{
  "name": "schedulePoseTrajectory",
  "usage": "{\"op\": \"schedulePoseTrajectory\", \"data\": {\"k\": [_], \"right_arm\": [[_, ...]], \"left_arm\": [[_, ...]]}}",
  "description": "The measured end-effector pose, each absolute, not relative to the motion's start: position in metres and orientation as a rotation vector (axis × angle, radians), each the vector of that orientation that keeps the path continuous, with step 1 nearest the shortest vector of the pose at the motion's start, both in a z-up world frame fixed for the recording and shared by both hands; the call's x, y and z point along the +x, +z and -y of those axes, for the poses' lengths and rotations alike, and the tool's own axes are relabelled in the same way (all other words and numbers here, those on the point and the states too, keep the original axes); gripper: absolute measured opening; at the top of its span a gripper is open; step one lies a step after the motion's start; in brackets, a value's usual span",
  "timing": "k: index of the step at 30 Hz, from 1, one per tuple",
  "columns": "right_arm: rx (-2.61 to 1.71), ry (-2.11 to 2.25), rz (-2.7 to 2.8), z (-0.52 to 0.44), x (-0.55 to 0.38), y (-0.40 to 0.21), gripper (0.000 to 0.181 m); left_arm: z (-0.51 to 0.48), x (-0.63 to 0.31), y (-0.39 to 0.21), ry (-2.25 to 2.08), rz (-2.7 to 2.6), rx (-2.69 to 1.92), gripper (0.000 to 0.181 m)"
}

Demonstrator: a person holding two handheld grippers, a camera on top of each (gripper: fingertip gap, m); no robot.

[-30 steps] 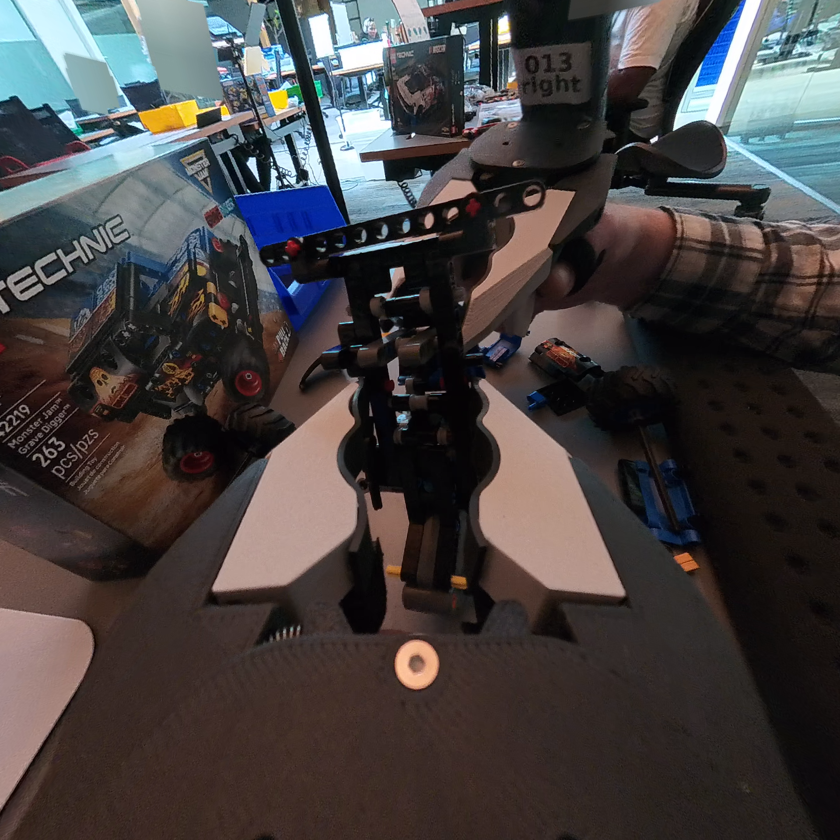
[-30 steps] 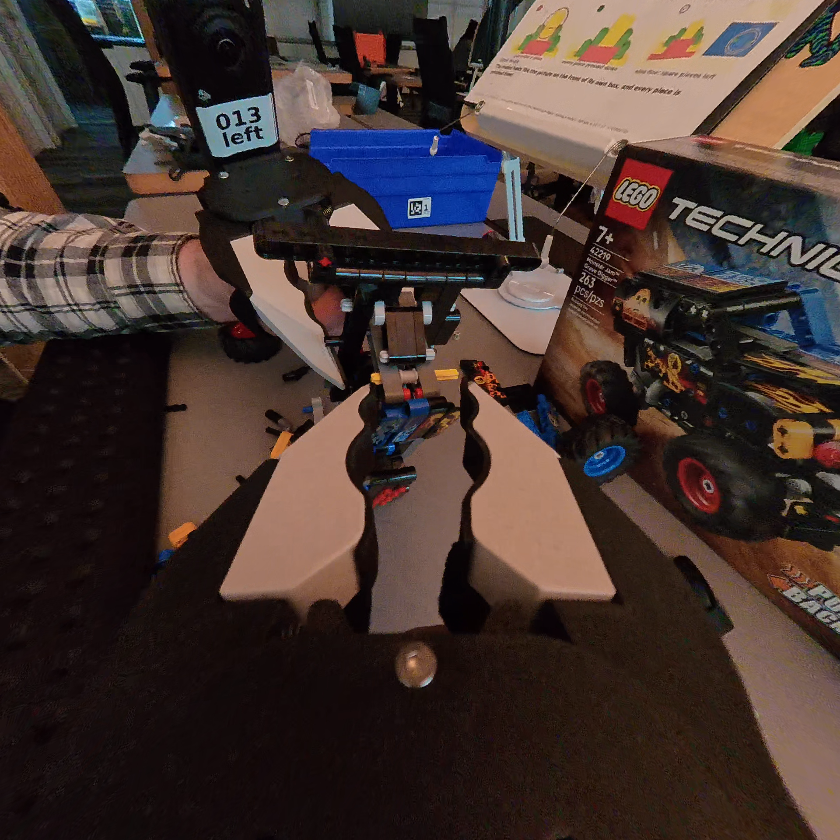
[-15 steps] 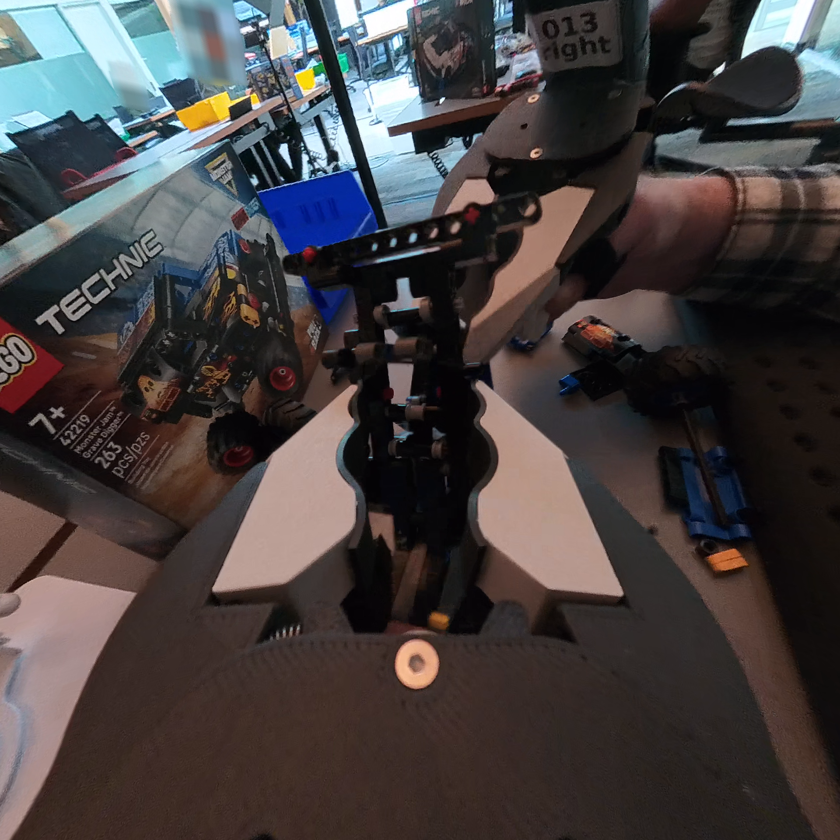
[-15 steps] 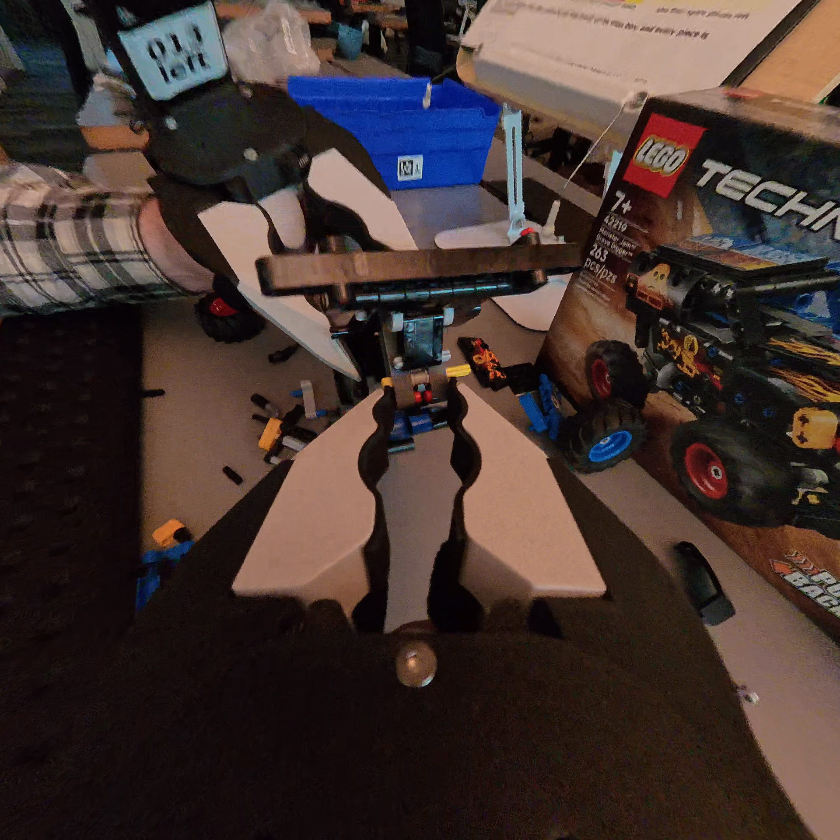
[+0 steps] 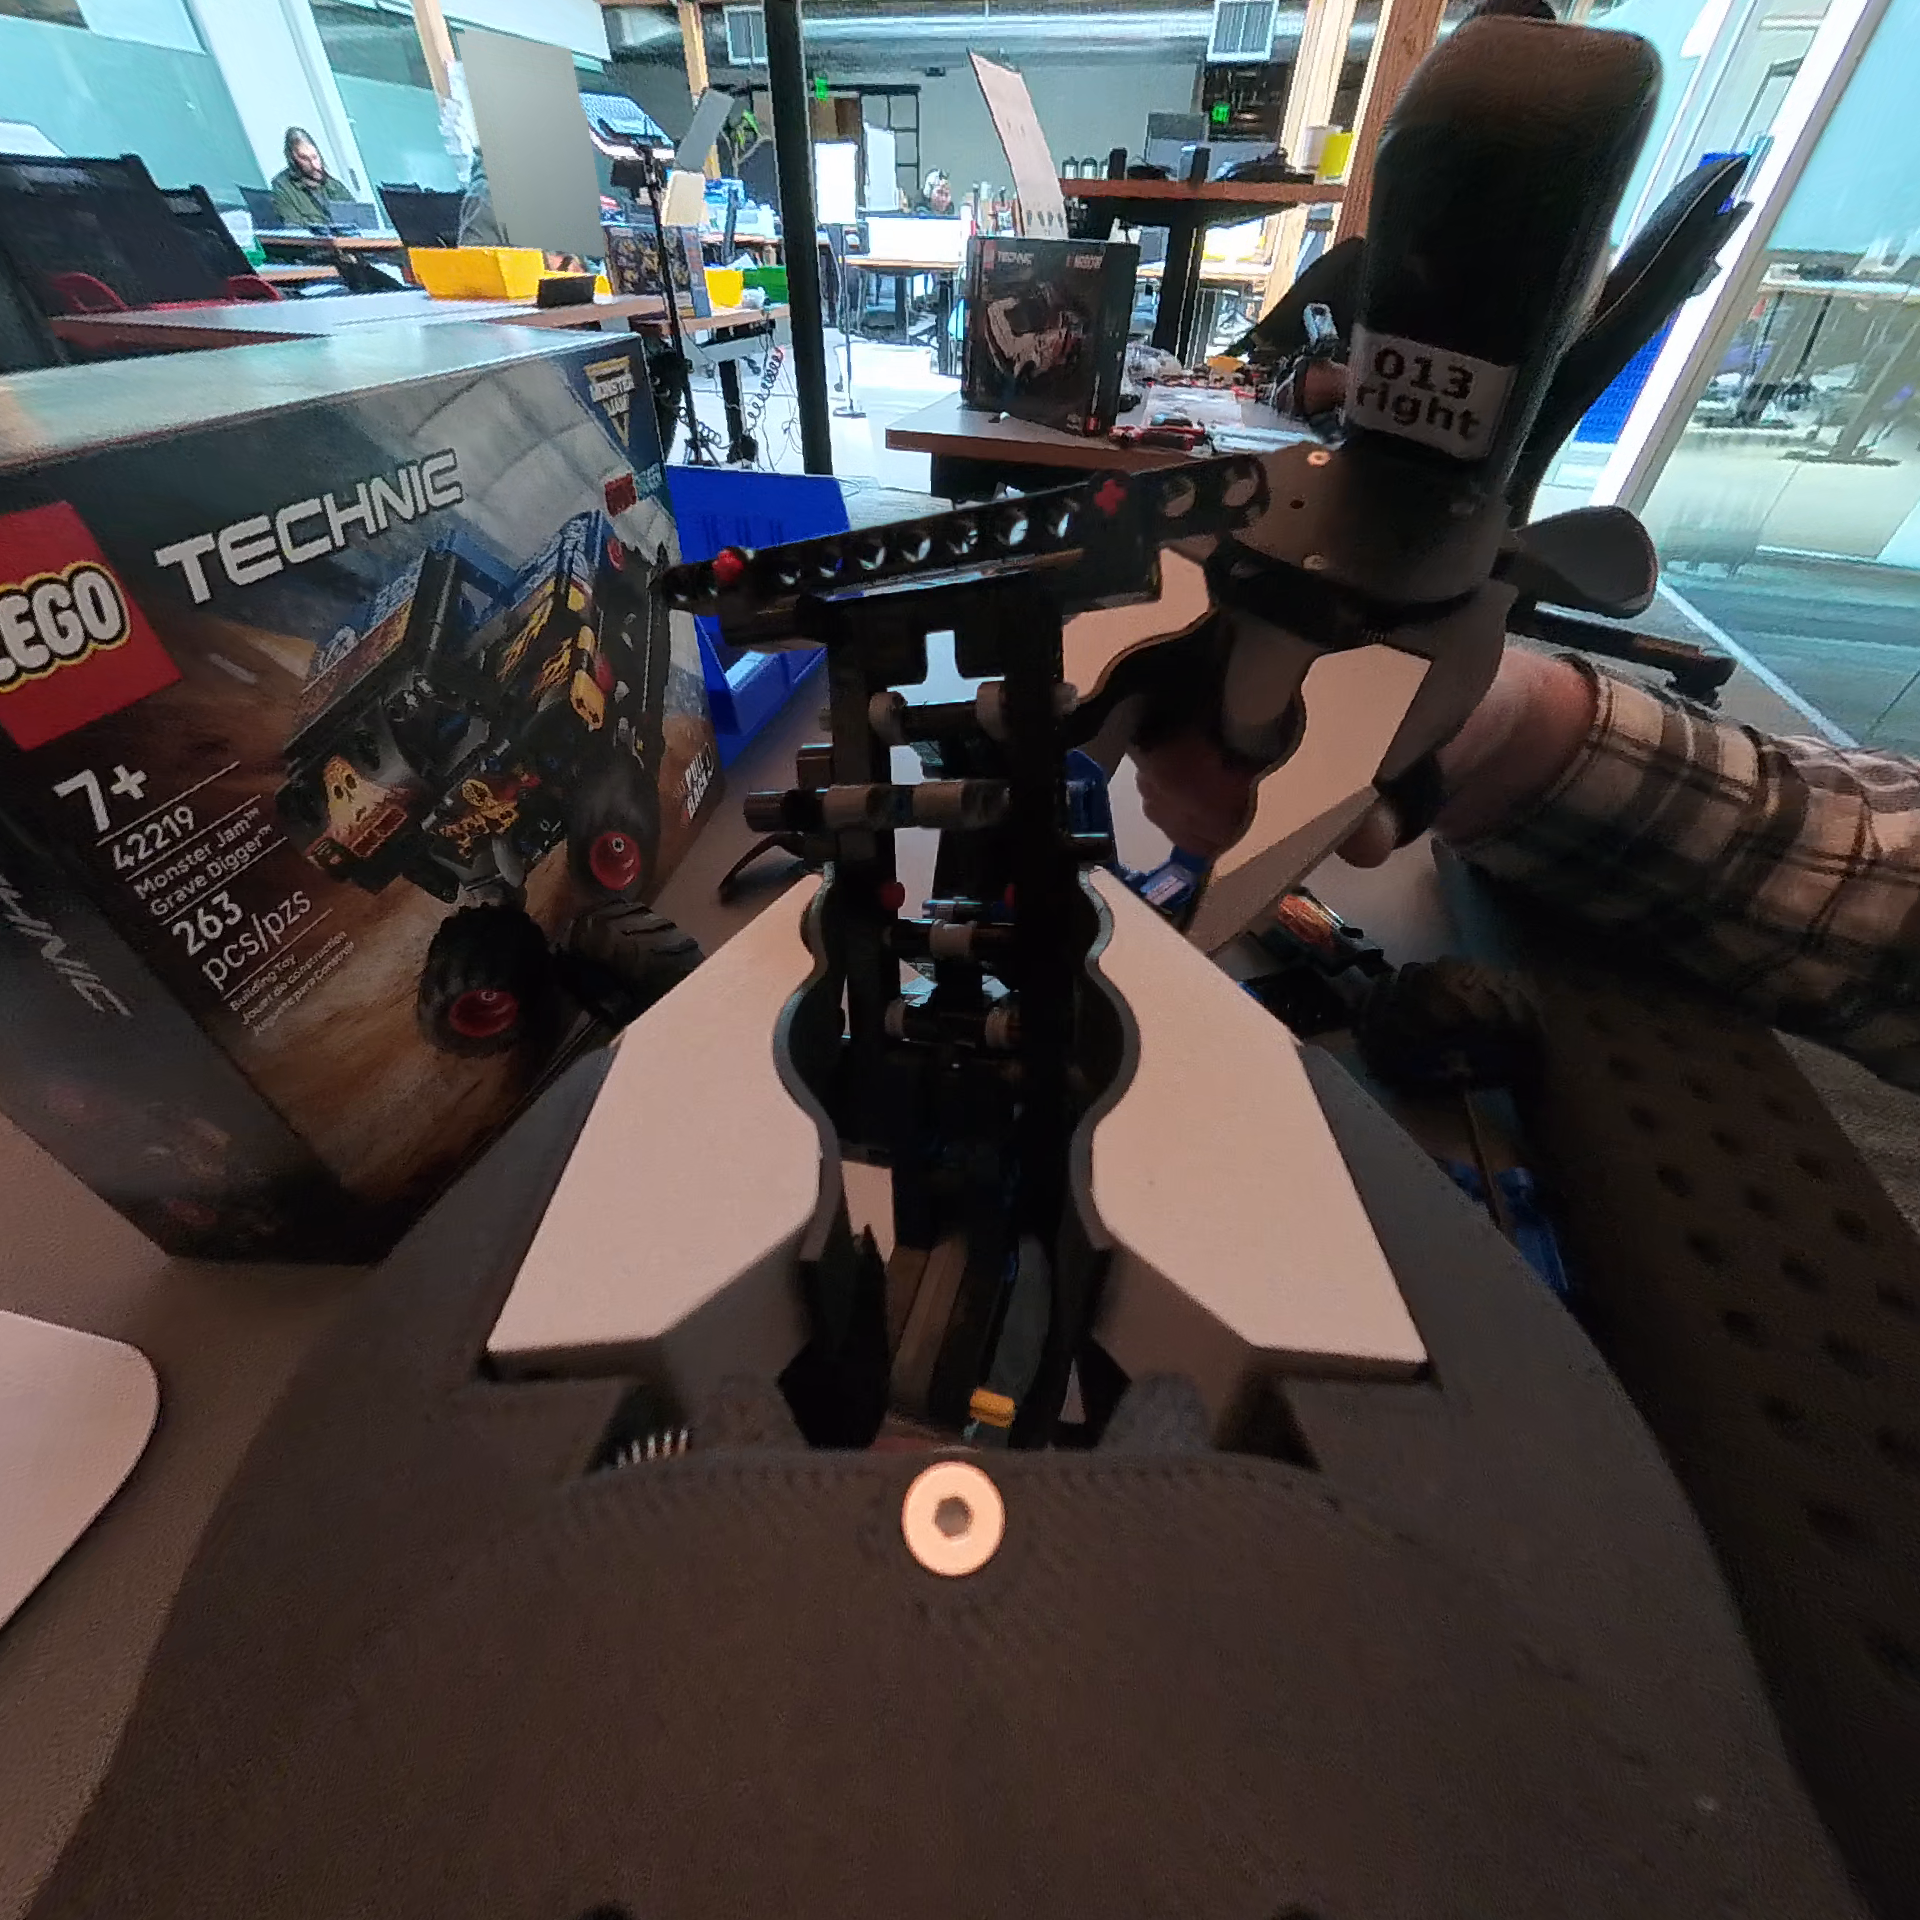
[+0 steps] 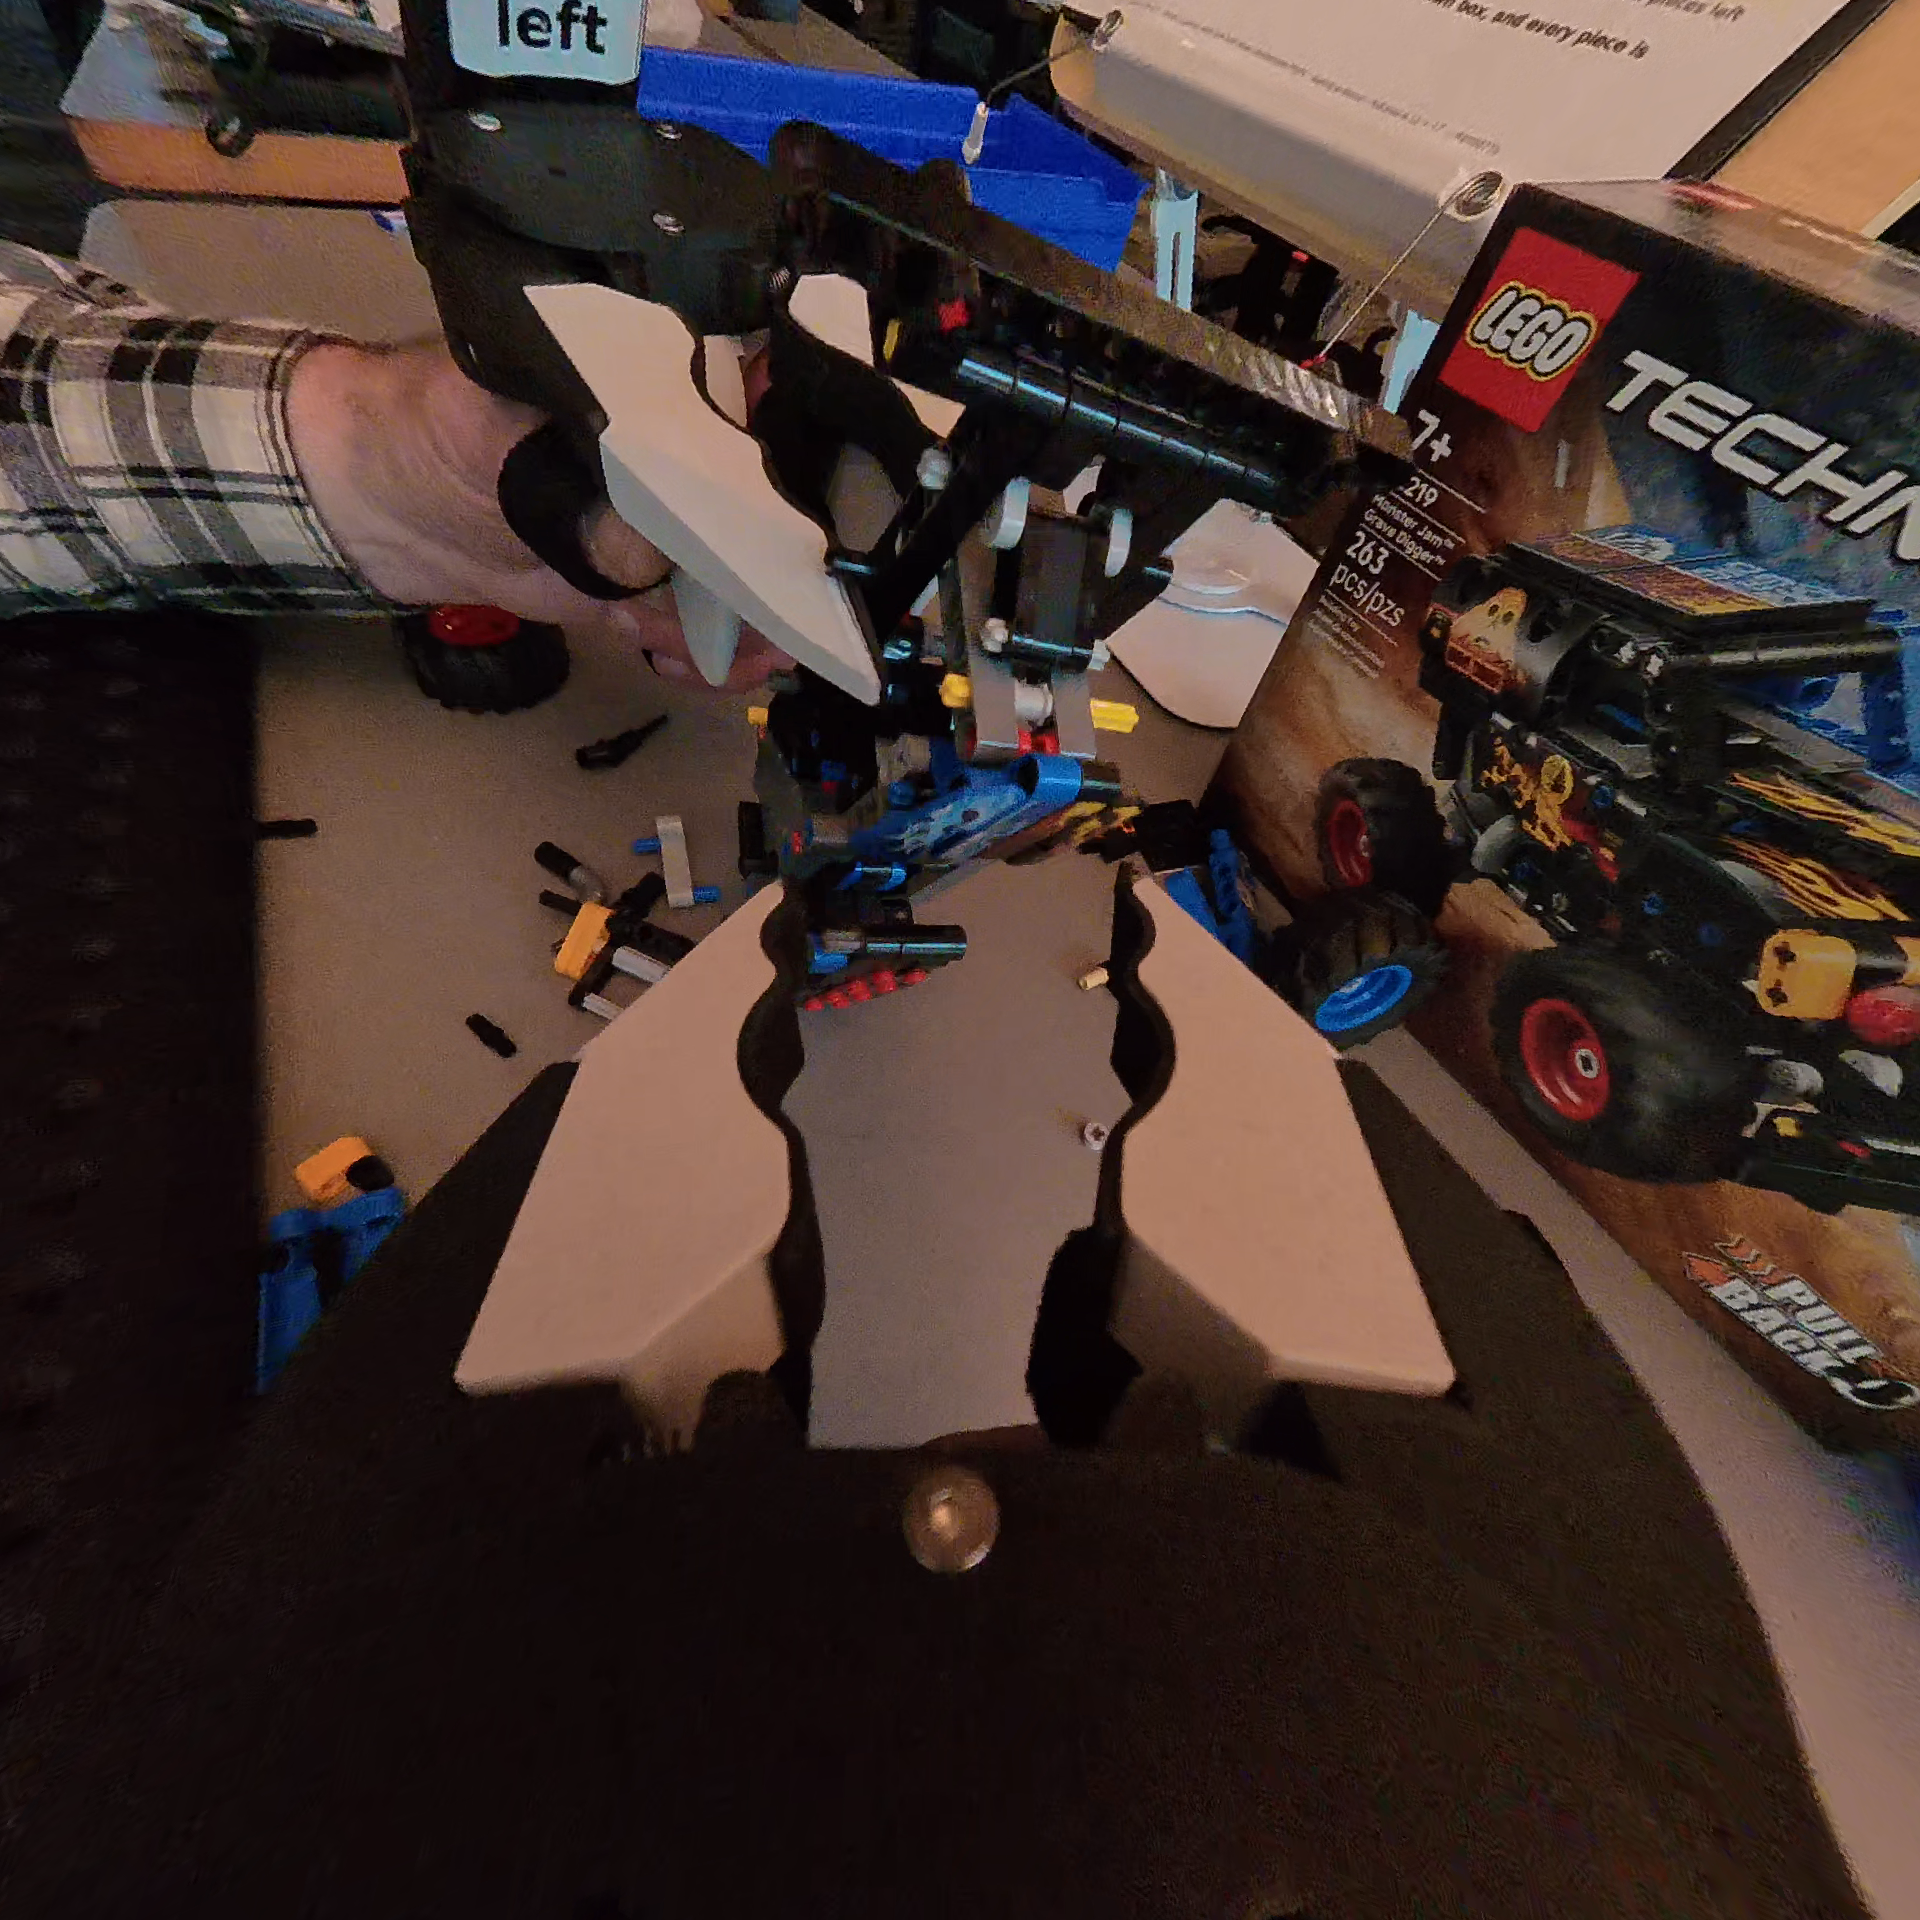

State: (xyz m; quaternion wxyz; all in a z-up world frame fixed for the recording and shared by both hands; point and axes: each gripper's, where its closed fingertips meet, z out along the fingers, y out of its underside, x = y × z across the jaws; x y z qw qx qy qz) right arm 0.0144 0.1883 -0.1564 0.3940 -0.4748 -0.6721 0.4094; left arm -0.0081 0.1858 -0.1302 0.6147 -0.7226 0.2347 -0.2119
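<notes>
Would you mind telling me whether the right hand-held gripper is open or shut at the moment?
Open. In the right wrist view the right hand-held gripper has a wide gap between its fingers, with bare table showing and nothing held.

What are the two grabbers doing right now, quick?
Left gripper: shut on the black toy frame.
Right gripper: open, holding nothing; the frame's blue end sits just past its fingers.

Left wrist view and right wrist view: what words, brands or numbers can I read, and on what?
I don't quote writing; it stands on:
Toy box: logo, title, numbers, legible.
White tag, right gripper: legible.
Cropped tag, left gripper holding the brick model: partly out of frame.
White sheet: small print.
Far dark box: too small.
</notes>
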Motion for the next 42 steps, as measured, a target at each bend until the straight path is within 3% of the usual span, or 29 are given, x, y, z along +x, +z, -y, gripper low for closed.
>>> {"op": "schedulePoseTrajectory", "data": {"k": [3,5,10,12,22,26,42], "right_arm": [[-1.213,1.159,1.646,-0.183,0.01,-0.147,0.059],[-1.238,1.28,1.568,-0.186,0.01,-0.138,0.044],[-1.278,1.391,1.536,-0.183,0.005,-0.139,0.054],[-1.258,1.444,1.532,-0.178,0.006,-0.134,0.047],[-1.164,1.189,1.532,-0.183,0.002,-0.128,0.043],[-1.076,1.118,1.518,-0.182,0.006,-0.118,0.012],[-1.176,1.176,1.495,-0.196,0.013,-0.122,0.008]], "left_arm": [[-0.186,-0.006,-0.128,-0.477,-0.543,-1.645,0.04],[-0.183,-0.005,-0.122,-0.53,-0.531,-1.612,0.04],[-0.18,0.0,-0.116,-0.549,-0.544,-1.564,0.04],[-0.178,0.003,-0.113,-0.571,-0.547,-1.545,0.04],[-0.175,0.004,-0.103,-0.547,-0.545,-1.501,0.04],[-0.176,-0.011,-0.099,-0.542,-0.513,-1.496,0.04],[-0.182,-0.014,-0.12,-0.665,-0.45,-1.59,0.038]]}}
